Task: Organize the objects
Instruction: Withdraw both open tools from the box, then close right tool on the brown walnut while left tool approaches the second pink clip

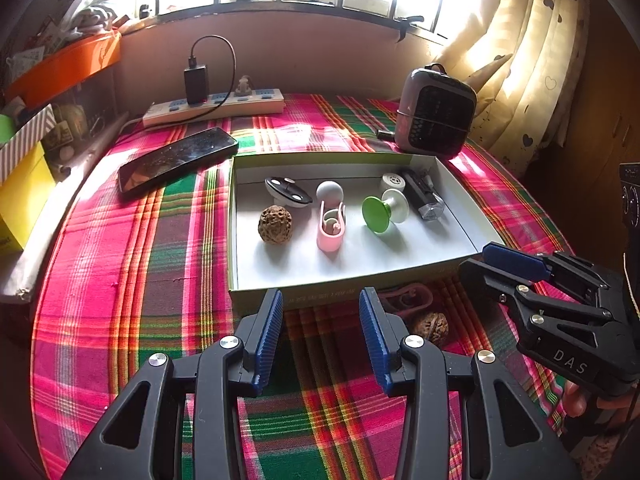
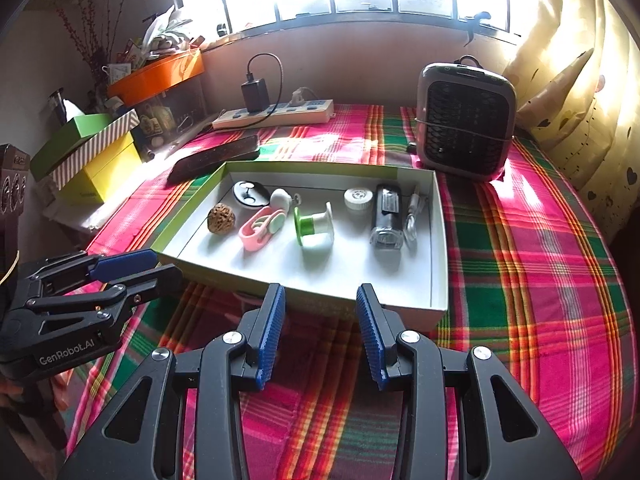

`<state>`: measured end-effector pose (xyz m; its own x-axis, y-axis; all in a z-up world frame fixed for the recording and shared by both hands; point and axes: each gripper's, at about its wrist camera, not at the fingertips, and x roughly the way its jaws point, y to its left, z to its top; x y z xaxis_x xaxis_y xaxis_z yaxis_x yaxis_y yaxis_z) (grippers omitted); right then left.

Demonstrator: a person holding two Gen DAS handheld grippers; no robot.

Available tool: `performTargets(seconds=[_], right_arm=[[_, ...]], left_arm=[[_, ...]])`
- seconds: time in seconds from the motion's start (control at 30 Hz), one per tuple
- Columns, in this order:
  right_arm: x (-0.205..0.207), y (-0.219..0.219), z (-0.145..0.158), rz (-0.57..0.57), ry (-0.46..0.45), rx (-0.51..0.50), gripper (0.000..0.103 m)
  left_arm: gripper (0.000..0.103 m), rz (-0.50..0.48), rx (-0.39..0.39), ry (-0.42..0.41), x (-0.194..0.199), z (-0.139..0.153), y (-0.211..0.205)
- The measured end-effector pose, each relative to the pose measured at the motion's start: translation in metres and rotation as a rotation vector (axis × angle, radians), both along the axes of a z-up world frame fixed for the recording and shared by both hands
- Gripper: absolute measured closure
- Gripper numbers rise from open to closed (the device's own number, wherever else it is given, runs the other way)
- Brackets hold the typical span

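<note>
Left wrist: left claw (image 1: pixel 321 336) and right claw (image 2: pixel 321 334) gape empty before tray (image 1: pixel 256 292)

A dark phone (image 1: pixel 178 158) lies flat on the plaid tablecloth (image 1: pixel 120 280) at ten o'clock. Behind it, at eleven, a power strip (image 1: pixel 214 109) carries a black charger (image 1: pixel 196 78) with a looping cable. A small grey heater (image 2: pixel 466 120) stands at two o'clock, beside the cream curtain (image 1: pixel 532 60). Coloured boxes (image 2: pixel 92 152) stack at nine.
</note>
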<state>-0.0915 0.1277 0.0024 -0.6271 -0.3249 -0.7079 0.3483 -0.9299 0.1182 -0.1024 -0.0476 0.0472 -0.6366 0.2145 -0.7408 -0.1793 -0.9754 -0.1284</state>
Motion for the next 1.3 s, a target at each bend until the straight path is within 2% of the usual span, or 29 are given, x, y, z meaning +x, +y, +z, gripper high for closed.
performTargets(seconds=[0.2,0.73,1.0,1.07,1.13,1.3], right_arm=[[0.013,-0.012,-0.010,0.046,-0.016,-0.004,0.059],[0.013,-0.033,-0.032,0.062,-0.068,0.054,0.059],[0.010,-0.031,-0.035,0.055,-0.071,0.060,0.059],[0.011,-0.031,-0.034,0.057,-0.069,0.063,0.062],[0.011,-0.030,-0.034,0.055,-0.068,0.068,0.071],[0.011,-0.026,-0.034,0.050,-0.068,0.064,0.071]], left_arm=[[0.065,0.011,0.006,-0.018,0.008,-0.007,-0.008],[0.065,0.002,0.021,-0.061,0.007,-0.022,-0.013],[0.065,-0.036,0.043,-0.080,0.001,-0.028,-0.008],[0.065,-0.046,0.048,-0.086,0.000,-0.029,-0.006],[0.065,-0.053,0.045,-0.087,-0.002,-0.030,-0.004],[0.065,-0.070,0.046,-0.088,-0.004,-0.030,0.000]])
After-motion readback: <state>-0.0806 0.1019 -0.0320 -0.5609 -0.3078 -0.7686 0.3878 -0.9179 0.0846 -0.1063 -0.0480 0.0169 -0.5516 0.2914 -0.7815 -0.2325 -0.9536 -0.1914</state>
